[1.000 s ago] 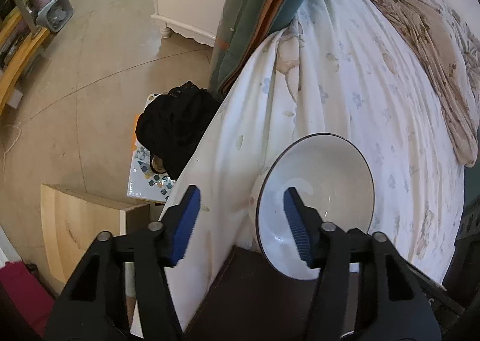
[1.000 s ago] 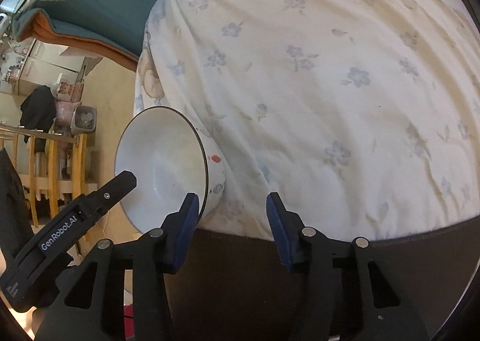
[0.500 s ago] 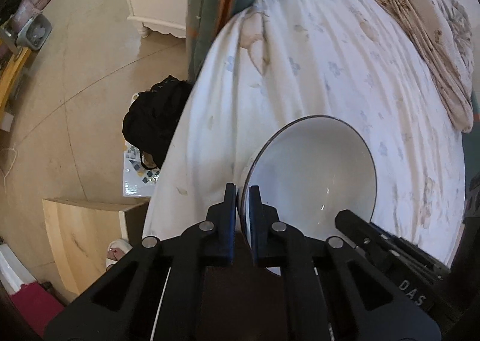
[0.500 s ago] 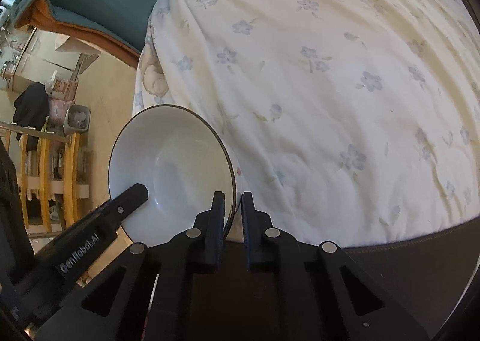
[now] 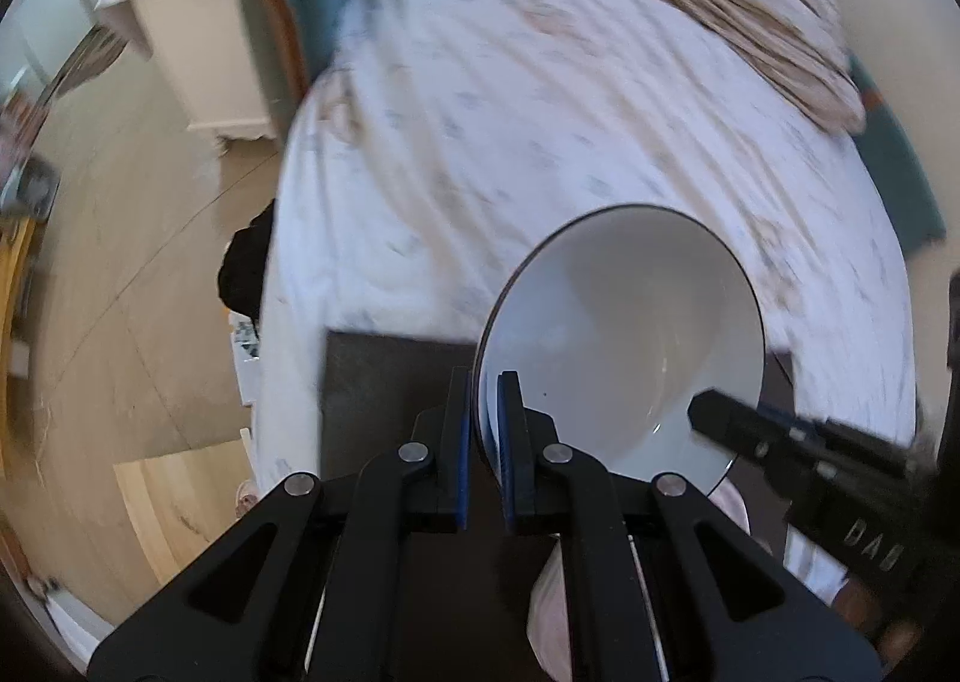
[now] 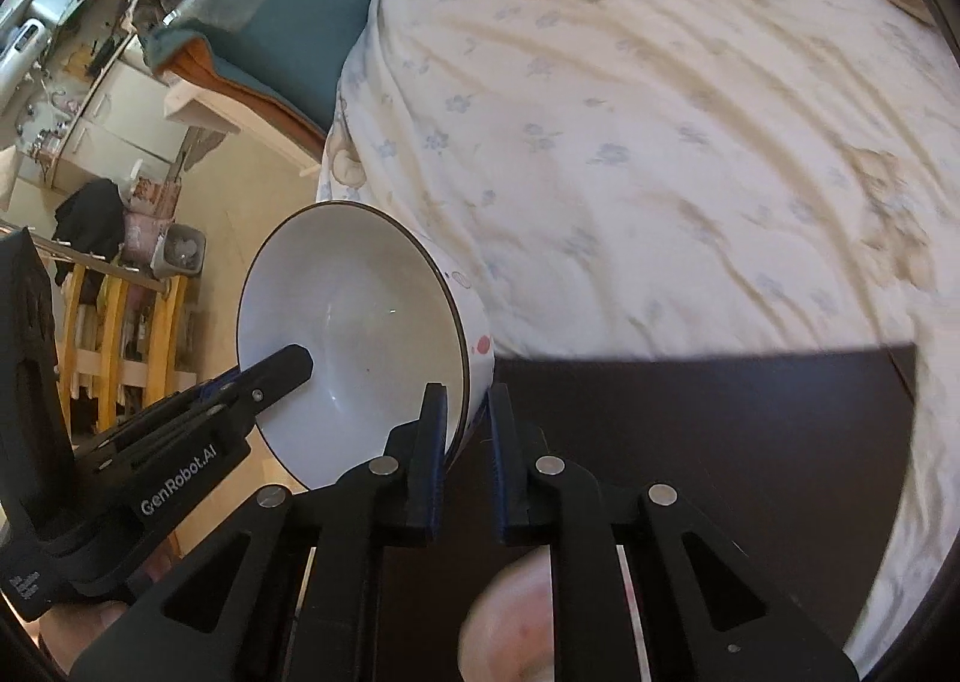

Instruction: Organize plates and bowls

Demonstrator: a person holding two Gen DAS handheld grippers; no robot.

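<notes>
Left wrist view: white bowl (image 5: 624, 346), glazed, stiff, likely breakable; left gripper (image 5: 485, 430) and right gripper (image 6: 467, 436) both clamp its rim.

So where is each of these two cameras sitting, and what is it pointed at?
Left wrist: on the left gripper, looking along its jaws, clamped on the white bowl, toward the bed.
Right wrist: on the right gripper, its jaws pinching the opposite rim.
Shared: bowl, bed, dark table, and each other's gripper.
</notes>
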